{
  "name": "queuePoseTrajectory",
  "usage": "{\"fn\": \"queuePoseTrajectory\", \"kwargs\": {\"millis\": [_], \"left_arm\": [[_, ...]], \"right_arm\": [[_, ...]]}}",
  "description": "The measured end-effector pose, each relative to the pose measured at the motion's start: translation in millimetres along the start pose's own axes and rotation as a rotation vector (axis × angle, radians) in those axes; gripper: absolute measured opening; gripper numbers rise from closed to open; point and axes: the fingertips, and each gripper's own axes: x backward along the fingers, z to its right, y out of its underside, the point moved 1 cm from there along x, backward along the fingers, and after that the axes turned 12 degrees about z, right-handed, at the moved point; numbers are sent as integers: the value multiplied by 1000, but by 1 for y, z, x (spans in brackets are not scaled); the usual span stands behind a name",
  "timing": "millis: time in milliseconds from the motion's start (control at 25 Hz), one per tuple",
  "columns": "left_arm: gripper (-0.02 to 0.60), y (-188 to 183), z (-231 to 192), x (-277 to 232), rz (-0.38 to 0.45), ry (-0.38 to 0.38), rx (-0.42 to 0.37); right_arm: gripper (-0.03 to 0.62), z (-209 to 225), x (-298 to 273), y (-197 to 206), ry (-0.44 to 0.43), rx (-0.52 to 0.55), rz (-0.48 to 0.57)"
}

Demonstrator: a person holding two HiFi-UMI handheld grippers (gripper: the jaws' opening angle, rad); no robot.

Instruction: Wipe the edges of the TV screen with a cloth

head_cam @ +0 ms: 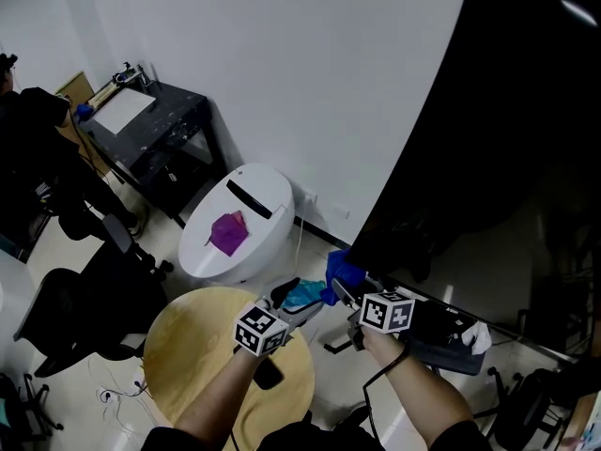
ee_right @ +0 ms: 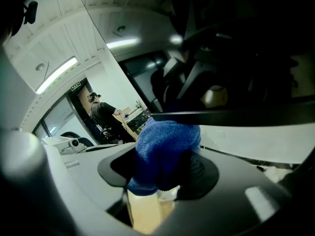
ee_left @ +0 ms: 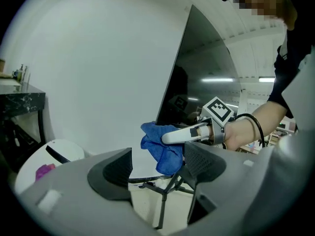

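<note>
A large black TV screen [head_cam: 507,158] fills the right of the head view. The blue cloth [head_cam: 344,272] is at its lower left corner, and my right gripper [head_cam: 340,285] is shut on it. In the right gripper view the cloth [ee_right: 165,154] bulges between the jaws just below the TV's bottom edge [ee_right: 231,116]. My left gripper [head_cam: 293,294] hovers just left of the cloth, open. In the left gripper view its jaws [ee_left: 156,167] hold nothing; beyond them are the cloth [ee_left: 165,149], the right gripper's white fingers [ee_left: 184,134] and the TV [ee_left: 202,82].
A round wooden table [head_cam: 197,346] lies under my arms. A white rounded unit [head_cam: 258,191] with a purple rag [head_cam: 228,233] on it stands by the wall. A black desk [head_cam: 160,120] and office chairs [head_cam: 84,308] are at left. Black stand legs [ee_left: 165,195] spread under the TV.
</note>
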Motion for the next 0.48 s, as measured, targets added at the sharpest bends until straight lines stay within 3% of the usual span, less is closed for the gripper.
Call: {"fn": "queuePoseTrajectory", "kwargs": {"millis": [120, 360, 480], "left_arm": [[339, -4, -2, 3, -14, -7, -91], [380, -18, 7, -7, -87, 26, -398], [380, -30, 7, -10, -77, 14, -453]], "right_arm": [[225, -10, -12, 1, -23, -21, -7], [227, -39, -19, 2, -107, -112, -7], [232, -70, -19, -5, -204, -107, 12]]}}
